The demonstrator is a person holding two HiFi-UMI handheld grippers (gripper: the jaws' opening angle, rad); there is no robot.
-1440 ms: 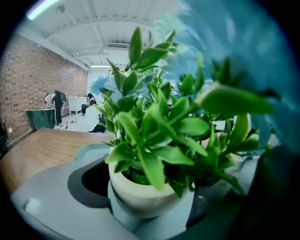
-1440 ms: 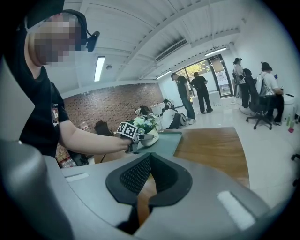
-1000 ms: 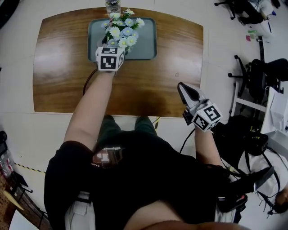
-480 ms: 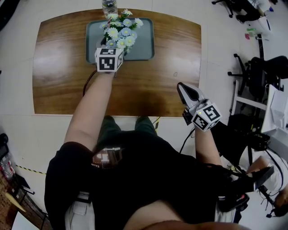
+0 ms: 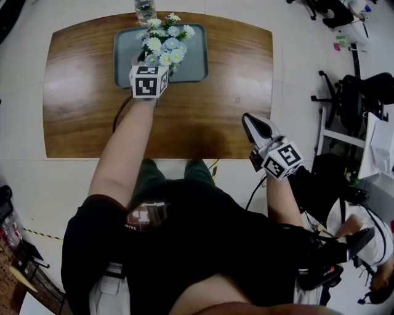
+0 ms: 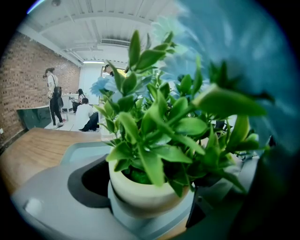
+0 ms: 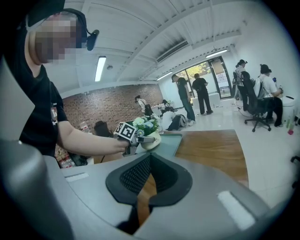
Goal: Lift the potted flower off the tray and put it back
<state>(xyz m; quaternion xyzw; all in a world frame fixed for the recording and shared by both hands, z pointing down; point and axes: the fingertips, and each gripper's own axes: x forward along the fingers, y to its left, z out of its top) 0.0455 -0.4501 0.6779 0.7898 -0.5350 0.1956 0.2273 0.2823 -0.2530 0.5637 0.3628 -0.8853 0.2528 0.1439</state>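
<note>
The potted flower (image 5: 165,44), white and pale blue blooms in a cream pot (image 6: 140,190), is over the grey tray (image 5: 194,61) at the table's far side. My left gripper (image 5: 154,66) reaches in from the near side, and its jaws close on the pot's two sides. Leaves fill most of the left gripper view. Whether the pot rests on the tray or hangs just above it cannot be told. My right gripper (image 5: 252,123) is held off the table's near right corner, shut and empty. From it I see the flower (image 7: 147,129) and tray (image 7: 174,140) far off.
The brown wooden table (image 5: 80,92) carries only the tray and a clear bottle (image 5: 144,9) at its far edge. Office chairs (image 5: 357,98) stand to the right on the pale floor. Several people (image 7: 197,91) are far back in the room.
Neither gripper has moved. The table and tray slide slightly left in the head view, which looks like the camera shifting.
</note>
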